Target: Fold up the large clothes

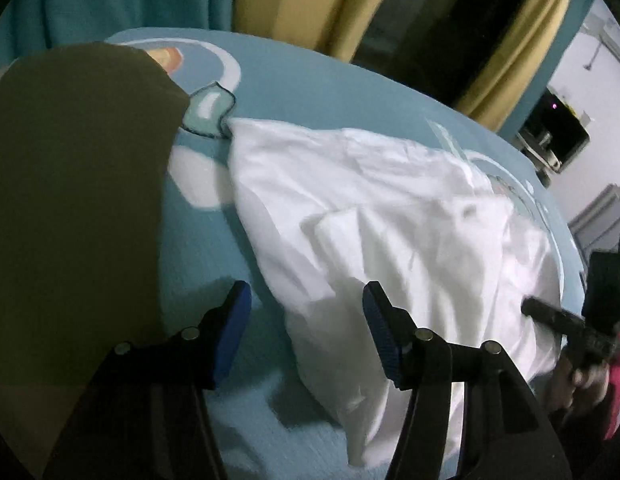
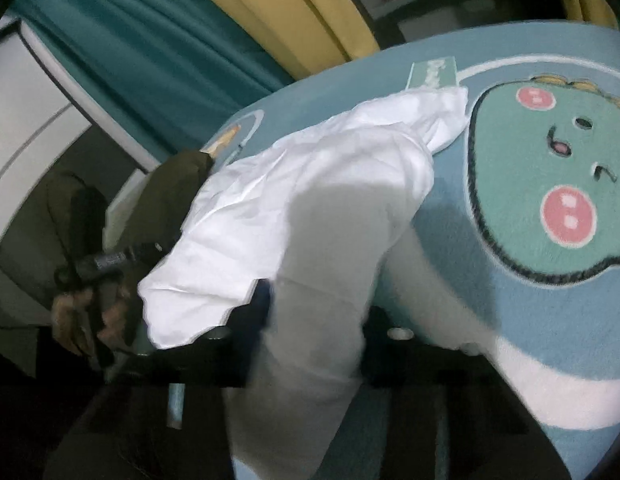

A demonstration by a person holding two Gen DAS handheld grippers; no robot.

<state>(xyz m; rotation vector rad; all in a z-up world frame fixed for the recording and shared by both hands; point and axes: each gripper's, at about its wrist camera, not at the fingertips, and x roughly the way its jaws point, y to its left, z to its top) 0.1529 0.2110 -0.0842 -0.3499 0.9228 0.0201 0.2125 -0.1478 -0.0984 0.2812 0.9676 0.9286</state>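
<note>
Barely begun: white garment (image 1: 390,208) crumpled mid-frame on the blue blanket (image 1: 310,80), left gripper (image 1: 305,332) spread empty, right gripper (image 2: 310,320) pinching cloth

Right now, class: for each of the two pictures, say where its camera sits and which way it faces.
Left wrist: behind the open left tongs, facing down across the white garment on the blue blanket; right tongs at its right edge.
Right wrist: behind the right tongs, white cloth bunched between them; a hand shows at left.
Shared: garment, blanket, olive garment.
</note>
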